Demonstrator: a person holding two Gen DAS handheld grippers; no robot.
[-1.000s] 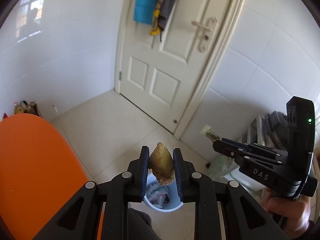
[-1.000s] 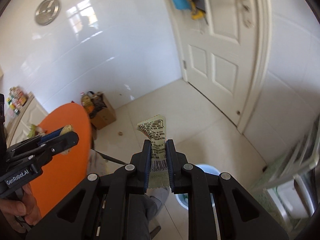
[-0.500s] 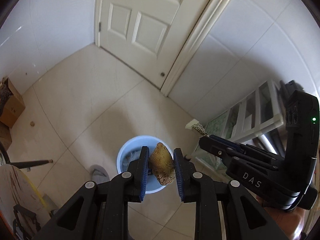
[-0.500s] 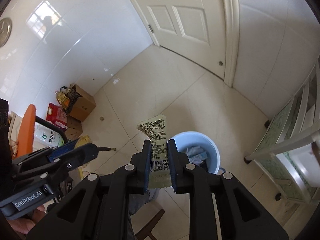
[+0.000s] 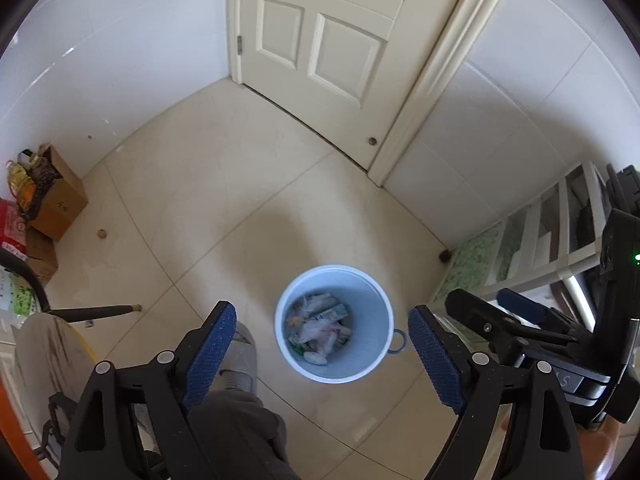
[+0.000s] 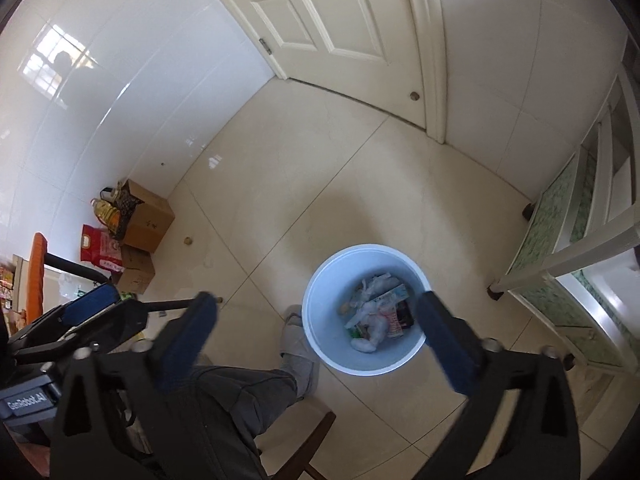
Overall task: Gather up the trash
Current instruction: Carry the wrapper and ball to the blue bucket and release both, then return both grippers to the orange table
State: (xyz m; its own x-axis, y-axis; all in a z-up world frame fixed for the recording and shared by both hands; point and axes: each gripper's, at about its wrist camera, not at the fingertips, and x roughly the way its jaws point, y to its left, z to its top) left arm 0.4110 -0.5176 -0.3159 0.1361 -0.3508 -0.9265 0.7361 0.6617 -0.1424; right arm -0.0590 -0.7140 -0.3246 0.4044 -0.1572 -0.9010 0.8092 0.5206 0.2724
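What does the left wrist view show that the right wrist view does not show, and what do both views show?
Only the left wrist view: the small ring handle on the side of the bin, and the green light on the other hand-held gripper.
Only the right wrist view: the window reflection on the wall tiles and the orange chair back.
Both: the blue bin holding trash, the white door, the cardboard box, a grey slipper.

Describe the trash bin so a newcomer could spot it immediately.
Start at the white panelled door and come down the tiled floor. The pale blue round bin stands beside a grey slipper, the only round container, with crumpled wrappers inside.
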